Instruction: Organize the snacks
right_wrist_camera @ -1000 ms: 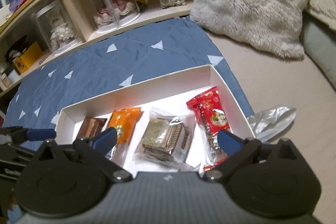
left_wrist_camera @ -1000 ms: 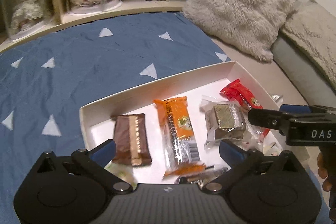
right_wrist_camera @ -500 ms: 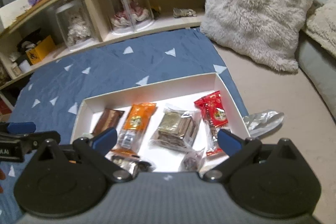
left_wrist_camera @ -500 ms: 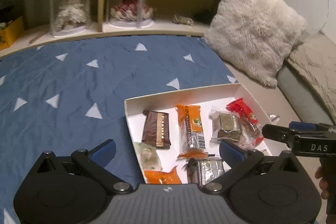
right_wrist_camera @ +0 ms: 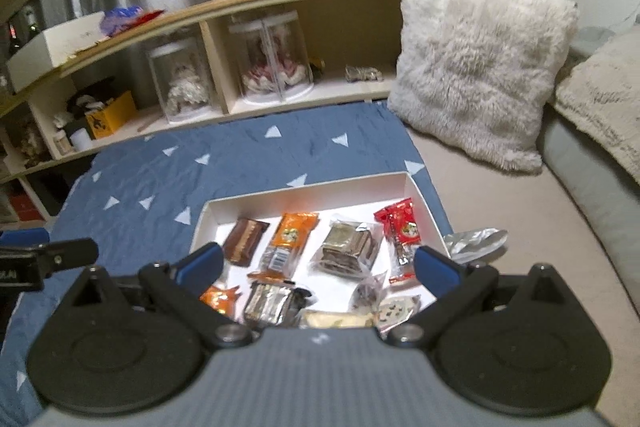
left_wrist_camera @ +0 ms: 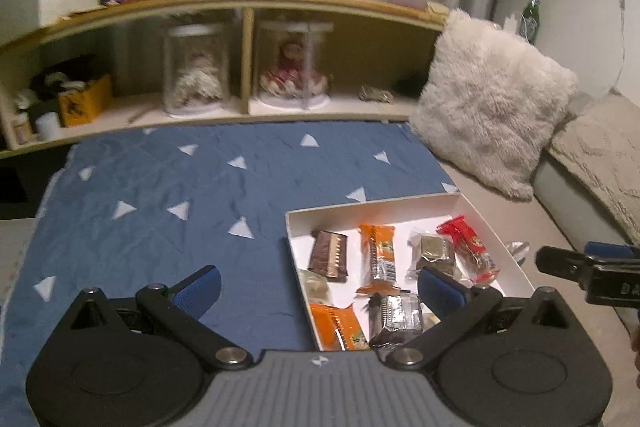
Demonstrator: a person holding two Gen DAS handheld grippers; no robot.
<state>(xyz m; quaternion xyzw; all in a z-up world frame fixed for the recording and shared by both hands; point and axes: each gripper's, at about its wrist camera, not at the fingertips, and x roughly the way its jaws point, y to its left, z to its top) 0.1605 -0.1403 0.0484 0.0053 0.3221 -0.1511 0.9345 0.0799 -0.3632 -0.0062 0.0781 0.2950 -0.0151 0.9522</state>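
We see the white cardboard tray [right_wrist_camera: 304, 191] of snacks on the bed's blue quilt [left_wrist_camera: 168, 195], near its right edge. Inside lie glossy wrapped bars, long axes pointing away from us; a crinkled silver packet [right_wrist_camera: 476, 243] sits outside, just right of the tray. Our right claw [right_wrist_camera: 316, 263] is nearer it; both it and our left claw [left_wrist_camera: 320, 287] gape wide, holding nothing.
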